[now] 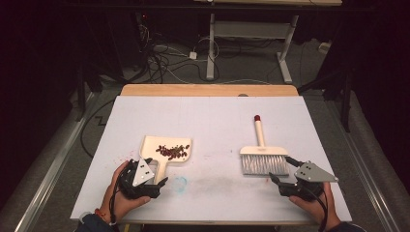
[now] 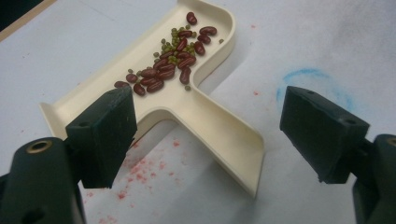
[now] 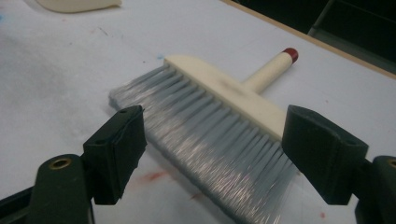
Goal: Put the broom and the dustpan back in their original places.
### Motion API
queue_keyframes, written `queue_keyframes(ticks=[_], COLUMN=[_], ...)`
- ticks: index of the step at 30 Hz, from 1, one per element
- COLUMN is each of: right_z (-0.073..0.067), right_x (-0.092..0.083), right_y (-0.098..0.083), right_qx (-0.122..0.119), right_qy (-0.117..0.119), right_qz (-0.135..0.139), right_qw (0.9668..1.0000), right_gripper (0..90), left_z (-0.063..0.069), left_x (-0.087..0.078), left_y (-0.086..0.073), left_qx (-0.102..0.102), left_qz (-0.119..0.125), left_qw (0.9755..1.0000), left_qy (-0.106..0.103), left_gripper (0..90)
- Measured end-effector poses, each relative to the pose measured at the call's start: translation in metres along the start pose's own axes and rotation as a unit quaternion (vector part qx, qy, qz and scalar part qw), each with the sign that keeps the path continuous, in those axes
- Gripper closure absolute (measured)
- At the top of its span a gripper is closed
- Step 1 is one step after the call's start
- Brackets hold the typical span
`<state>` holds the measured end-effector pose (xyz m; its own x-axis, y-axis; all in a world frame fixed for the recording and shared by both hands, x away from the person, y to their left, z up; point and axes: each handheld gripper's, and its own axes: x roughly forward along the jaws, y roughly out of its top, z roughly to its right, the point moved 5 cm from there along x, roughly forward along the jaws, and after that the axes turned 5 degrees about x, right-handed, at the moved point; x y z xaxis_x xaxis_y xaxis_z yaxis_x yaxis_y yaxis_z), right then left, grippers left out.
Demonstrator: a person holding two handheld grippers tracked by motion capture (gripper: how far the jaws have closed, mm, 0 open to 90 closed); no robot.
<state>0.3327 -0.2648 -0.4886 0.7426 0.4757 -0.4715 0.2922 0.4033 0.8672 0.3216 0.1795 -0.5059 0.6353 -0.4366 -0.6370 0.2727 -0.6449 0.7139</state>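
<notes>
At the lower left of the high view my left gripper [image 1: 153,185] sits at the near end of the cream dustpan [image 1: 167,151], its jaws spread wide and holding nothing. In the left gripper view the dustpan's handle [image 2: 224,140] runs down through the middle of the frame between my two jaws, nearer the left one, with neither clearly touching it, while the red and green beans [image 2: 175,58] lie heaped in the pan toward the upper centre. I judge the sweeping done and this the moment of taking hold: my next move is to close squarely on the handle and lift the pan level so no beans roll off. At the lower right my right gripper [image 1: 283,182] is likewise wide open and empty, just below the brush [image 1: 263,158]. In the right gripper view its grey bristles [image 3: 210,140] span the gap between my jaws, the red-tipped handle pointing to the upper right.
</notes>
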Motion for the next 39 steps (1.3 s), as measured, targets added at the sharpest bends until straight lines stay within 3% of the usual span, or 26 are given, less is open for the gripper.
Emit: queue_keyframes(ticks=[5, 11, 39], right_z=[-0.0008, -0.003, -0.0009], right_x=[0.0006, -0.0043, -0.0054], right_y=[-0.0006, 0.0022, 0.0059], right_qx=[0.002, 0.0, 0.0], right_qy=[0.001, -0.003, -0.01], right_qz=[-0.001, 0.008, 0.016], right_qw=[1.0, 1.0, 0.9998], right_gripper=[22.2, 22.3, 22.3], left_z=[0.0019, 0.0042, 0.0039], left_x=[-0.002, -0.0049, -0.0023], left_y=[-0.001, 0.0009, 0.0012], left_qx=[0.0, 0.013, 0.009], left_qz=[-0.001, 0.002, 0.001], left_qw=[1.0, 0.9999, 1.0], left_qy=[-0.001, 0.001, -0.002], left_gripper=[18.2, 18.2, 18.2])
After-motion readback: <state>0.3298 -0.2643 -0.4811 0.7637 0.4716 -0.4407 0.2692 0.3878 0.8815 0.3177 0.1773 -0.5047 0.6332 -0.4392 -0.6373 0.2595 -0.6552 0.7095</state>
